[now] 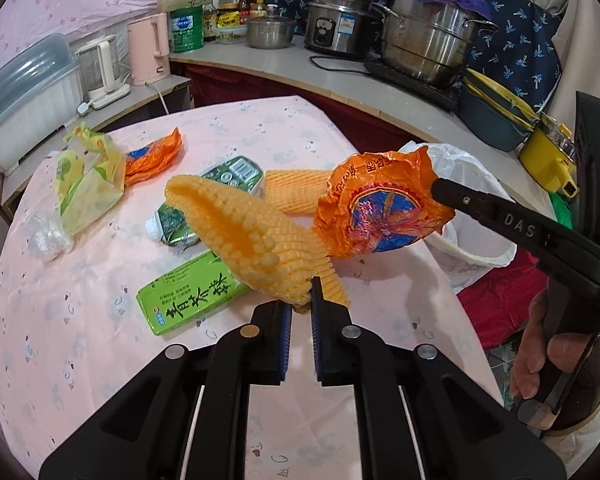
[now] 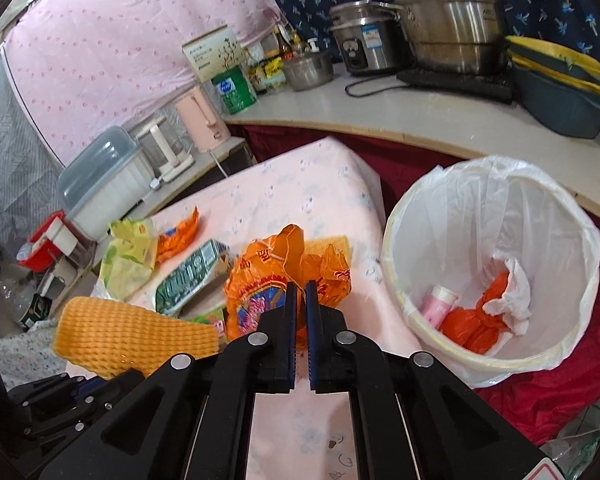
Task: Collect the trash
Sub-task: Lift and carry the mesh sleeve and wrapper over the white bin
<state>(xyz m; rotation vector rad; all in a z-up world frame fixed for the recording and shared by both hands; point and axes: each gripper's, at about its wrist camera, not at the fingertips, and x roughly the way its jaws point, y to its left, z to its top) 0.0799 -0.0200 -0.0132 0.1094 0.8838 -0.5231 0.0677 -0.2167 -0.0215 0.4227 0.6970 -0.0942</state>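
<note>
My left gripper (image 1: 302,300) is shut on the end of a yellow foam fruit net (image 1: 236,232), which hangs lifted above the pink table (image 1: 60,340). The right gripper (image 2: 300,286) is shut on a crumpled orange wrapper (image 2: 256,280), also off the table; in the left wrist view the wrapper (image 1: 376,212) hangs from the right gripper (image 1: 440,190). To the right, beside the table, stands a white-lined bin (image 2: 488,208) holding an orange bag (image 2: 472,324), a tissue and a pink bottle. The same foam net (image 2: 132,332) shows at lower left in the right wrist view.
On the table lie a green tea carton (image 1: 192,296), a crushed green carton (image 1: 172,224), a second foam net (image 1: 296,196), a yellow-green bag (image 1: 88,184), another orange wrapper (image 1: 152,156) and clear plastic (image 1: 48,236). Pots, kettles and bottles crowd the counter (image 1: 284,68) behind.
</note>
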